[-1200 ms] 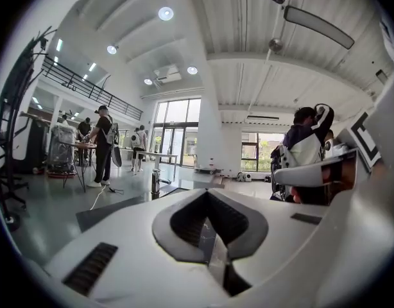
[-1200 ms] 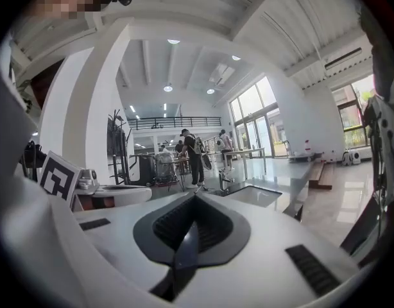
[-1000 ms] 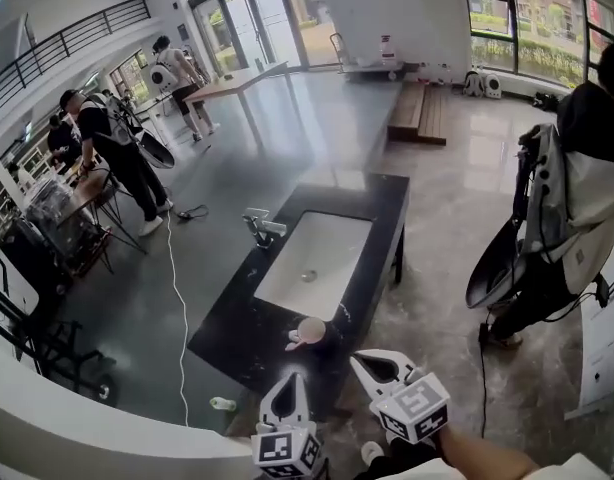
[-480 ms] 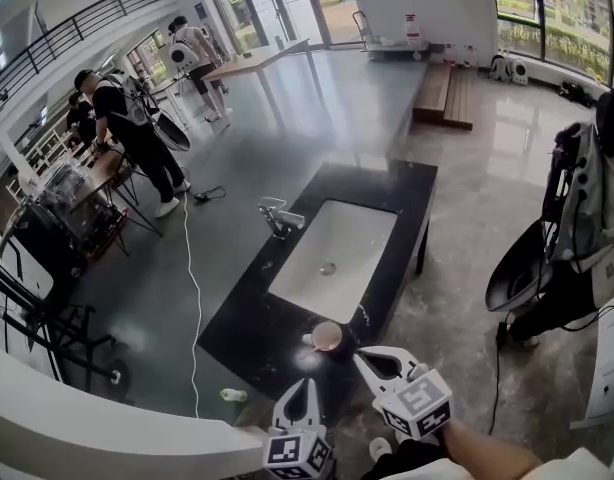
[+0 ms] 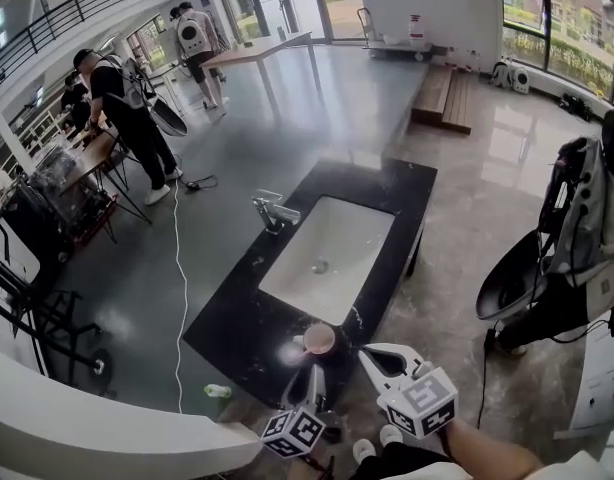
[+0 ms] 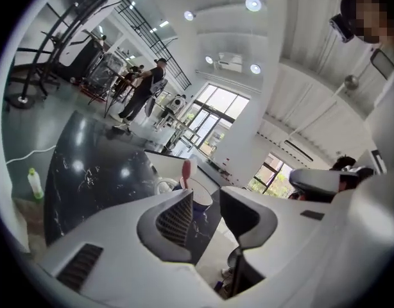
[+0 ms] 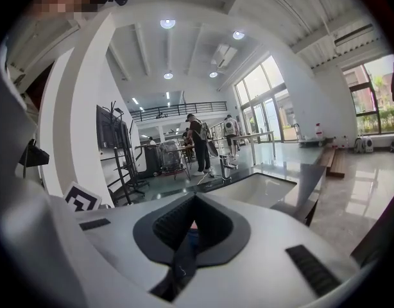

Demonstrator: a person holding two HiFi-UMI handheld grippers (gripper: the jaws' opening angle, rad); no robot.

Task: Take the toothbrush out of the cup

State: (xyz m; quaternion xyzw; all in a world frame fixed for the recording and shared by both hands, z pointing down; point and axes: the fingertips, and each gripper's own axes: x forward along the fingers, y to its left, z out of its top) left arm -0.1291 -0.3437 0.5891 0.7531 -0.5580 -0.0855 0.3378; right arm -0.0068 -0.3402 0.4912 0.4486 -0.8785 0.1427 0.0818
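Observation:
A pale cup (image 5: 318,339) stands near the front edge of the black counter (image 5: 237,328). In the left gripper view the cup (image 6: 198,196) shows just beyond the jaws, with the toothbrush's pink head (image 6: 186,170) sticking up out of it. My left gripper (image 5: 312,380) is below the cup, rolled on its side. Its jaws are opening, and the gap of the left gripper (image 6: 208,204) holds nothing. My right gripper (image 5: 374,355) hangs just right of the cup. In its own view the right gripper (image 7: 192,205) is shut on nothing.
A white sink (image 5: 327,253) is set into the counter, with a chrome faucet (image 5: 272,211) on its left. A small bottle (image 5: 217,391) and a cable lie on the floor at left. People stand at back left; a person with gear (image 5: 577,238) stands at right.
My left gripper has rolled onto its side and dropped lower, and its jaws have gone from shut to open. The right gripper has shifted only slightly.

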